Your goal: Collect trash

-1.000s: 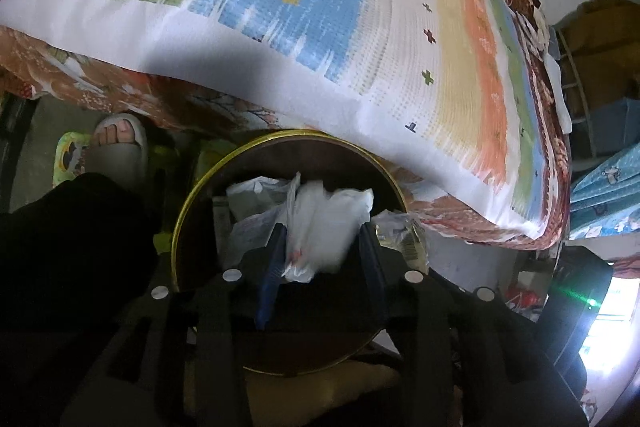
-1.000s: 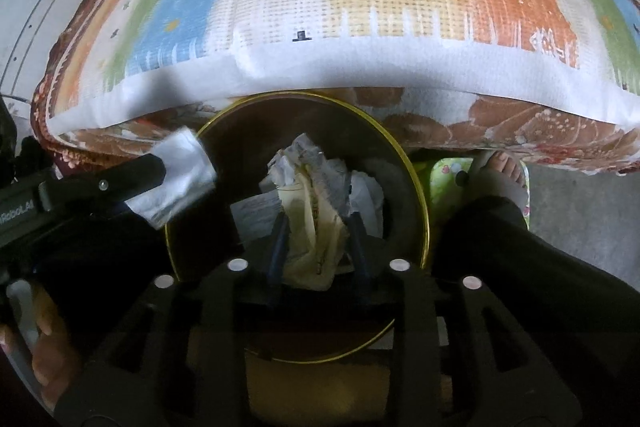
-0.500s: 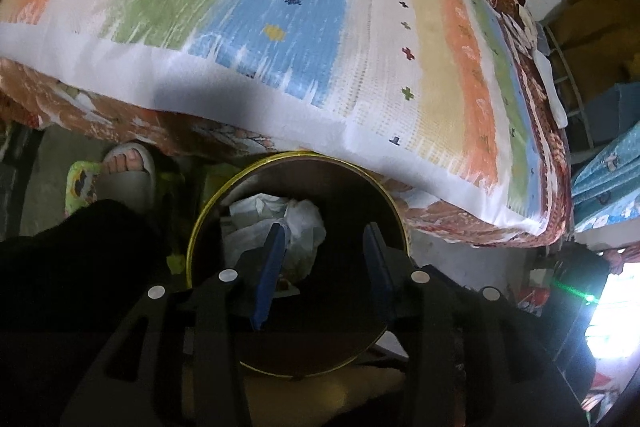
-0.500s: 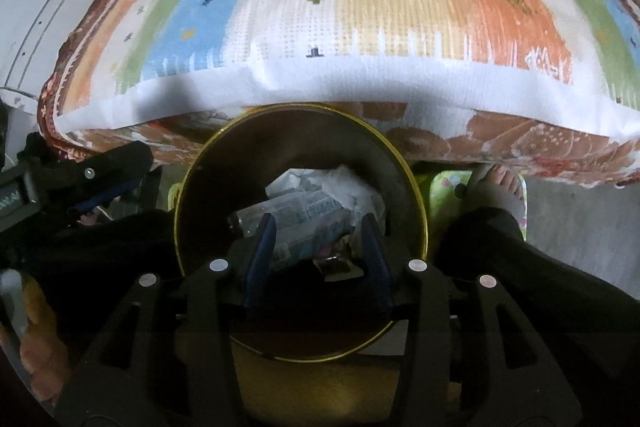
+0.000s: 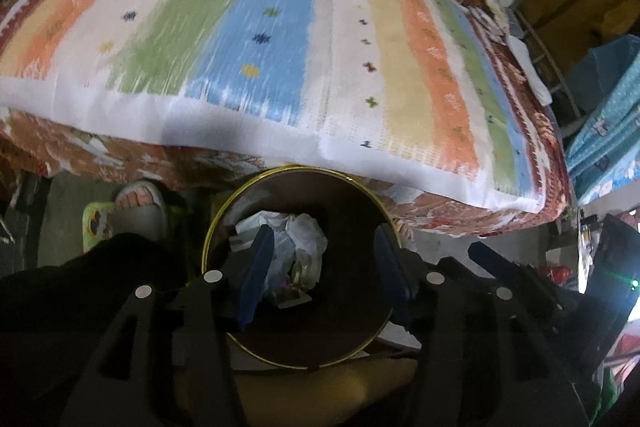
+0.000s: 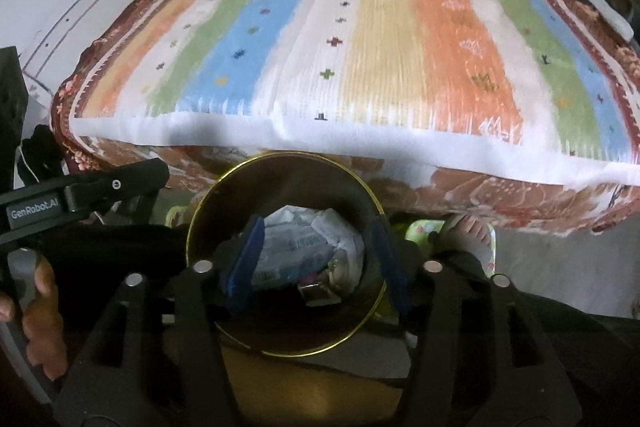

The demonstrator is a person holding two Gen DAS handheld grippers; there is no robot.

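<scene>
Bin: a round dark bin with a thin gold rim (image 5: 224, 211), standing on the floor right against the foot of the bed; both wrist views look down into its mouth

Trash: crumpled white paper and printed wrappers (image 5: 298, 239) heaped at the bottom of the bin; the right wrist view shows the same heap (image 6: 312, 239) with a small dark scrap lying at its near edge

Left gripper: (image 5: 320, 267) poised above the bin mouth, its blue fingers (image 5: 256, 267) apart and the jaws opening – nothing sits between them, the paper seen in the gap lies lower down, inside the bin

Right gripper: (image 6: 314, 259) likewise over the bin, jaws opening, blue fingers (image 6: 244, 263) clear of the heap, nothing held

Left gripper seen from the right: its black body (image 6: 80, 195) enters at the left edge of the right wrist view, beside the bin, with the person's hand (image 6: 40, 311) on the grip below it

Bed: a striped cover (image 5: 280, 27) over a brown floral sheet; its visible top carries no loose litter

Person: a foot in a pale slipper (image 5: 140, 203) rests on the floor just beside the bin

Done: judging by the heap, several pieces are already binned and both grippers are empty

Left: no further trash shows on the bed or the visible strip of floor – whether more lies outside these views cannot be told
</scene>
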